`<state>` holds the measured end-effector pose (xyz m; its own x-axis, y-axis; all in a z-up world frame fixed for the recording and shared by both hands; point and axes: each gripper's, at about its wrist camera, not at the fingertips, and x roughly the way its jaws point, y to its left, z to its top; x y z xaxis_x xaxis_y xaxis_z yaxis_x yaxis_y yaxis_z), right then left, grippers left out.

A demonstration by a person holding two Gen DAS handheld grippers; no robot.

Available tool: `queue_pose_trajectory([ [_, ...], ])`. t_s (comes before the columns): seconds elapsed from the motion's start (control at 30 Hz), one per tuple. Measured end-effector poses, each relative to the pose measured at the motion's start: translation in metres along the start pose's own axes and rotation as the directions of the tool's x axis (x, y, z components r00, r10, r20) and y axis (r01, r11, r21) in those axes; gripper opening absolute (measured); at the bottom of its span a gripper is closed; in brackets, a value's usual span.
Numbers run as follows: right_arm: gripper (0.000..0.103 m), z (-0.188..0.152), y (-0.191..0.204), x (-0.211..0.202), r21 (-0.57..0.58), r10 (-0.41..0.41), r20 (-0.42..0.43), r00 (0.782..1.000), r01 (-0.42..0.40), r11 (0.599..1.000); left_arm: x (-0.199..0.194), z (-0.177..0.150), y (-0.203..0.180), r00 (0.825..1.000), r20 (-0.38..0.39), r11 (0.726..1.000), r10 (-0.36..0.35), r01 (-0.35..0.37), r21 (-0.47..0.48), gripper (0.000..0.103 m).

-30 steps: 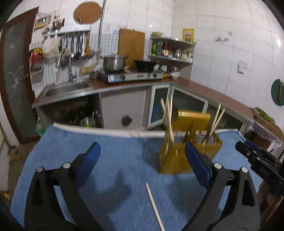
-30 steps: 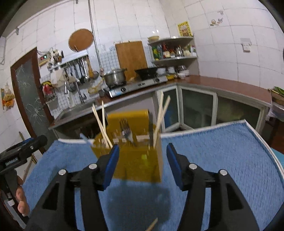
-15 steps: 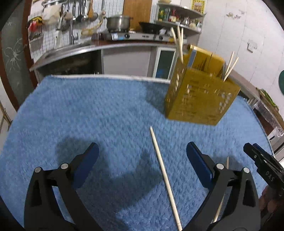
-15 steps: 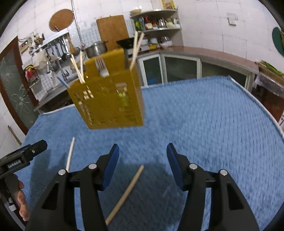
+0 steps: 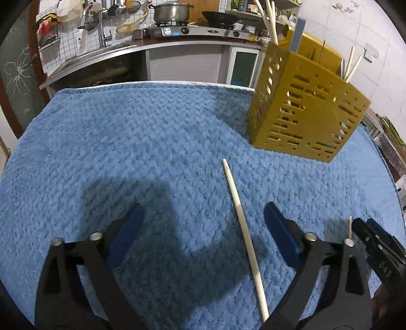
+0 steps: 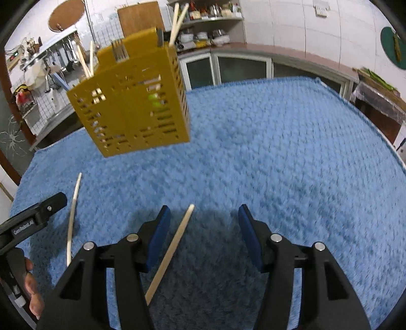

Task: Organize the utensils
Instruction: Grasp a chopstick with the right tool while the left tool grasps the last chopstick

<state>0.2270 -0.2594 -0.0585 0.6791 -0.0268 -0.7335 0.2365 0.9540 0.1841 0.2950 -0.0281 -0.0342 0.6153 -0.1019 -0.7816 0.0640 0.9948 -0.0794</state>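
A yellow slotted utensil holder (image 5: 304,114) (image 6: 132,101) stands on the blue towel (image 5: 127,152) with chopsticks and a fork sticking out of it. Two loose pale chopsticks lie on the towel. One chopstick (image 5: 243,233) (image 6: 73,215) lies between the jaws of my left gripper (image 5: 203,228), right of centre. The jaws are closing but stand wide and do not touch it. The other chopstick (image 6: 172,248) lies under my open right gripper (image 6: 204,228), close to its left finger (image 6: 159,233). Only its tip (image 5: 350,226) shows in the left wrist view.
The towel (image 6: 279,152) covers a table with edges all round. Behind it are a kitchen counter with a sink (image 5: 101,50), a stove with a pot (image 5: 172,12) and shelves (image 6: 208,20). A hand (image 6: 33,299) holds the left gripper (image 6: 33,218) at the lower left.
Both grippers have sunk toward the towel and tipped downward. The loose chopsticks have come in between the jaws. The left jaws have narrowed a little.
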Motion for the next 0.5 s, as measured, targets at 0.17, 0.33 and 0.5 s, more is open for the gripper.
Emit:
queue_pose_trajectory([
  [0.17,0.037,-0.003,0.009,0.009,-0.036,-0.024,-0.035,0.999,0.023,0.999,0.012,-0.001,-0.010,0.999,-0.023,0.999,-0.025,0.026,0.031,0.071],
  [0.33,0.021,-0.001,0.016,0.012,-0.062,-0.010,-0.048,0.999,0.007,0.998,0.020,0.001,-0.021,0.999,-0.029,0.997,-0.020,0.023,0.075,0.056],
  [0.5,0.012,0.005,0.014,0.016,-0.077,0.018,-0.052,0.998,-0.022,0.997,0.023,0.006,-0.025,0.999,-0.034,0.996,-0.006,0.009,0.092,0.028],
])
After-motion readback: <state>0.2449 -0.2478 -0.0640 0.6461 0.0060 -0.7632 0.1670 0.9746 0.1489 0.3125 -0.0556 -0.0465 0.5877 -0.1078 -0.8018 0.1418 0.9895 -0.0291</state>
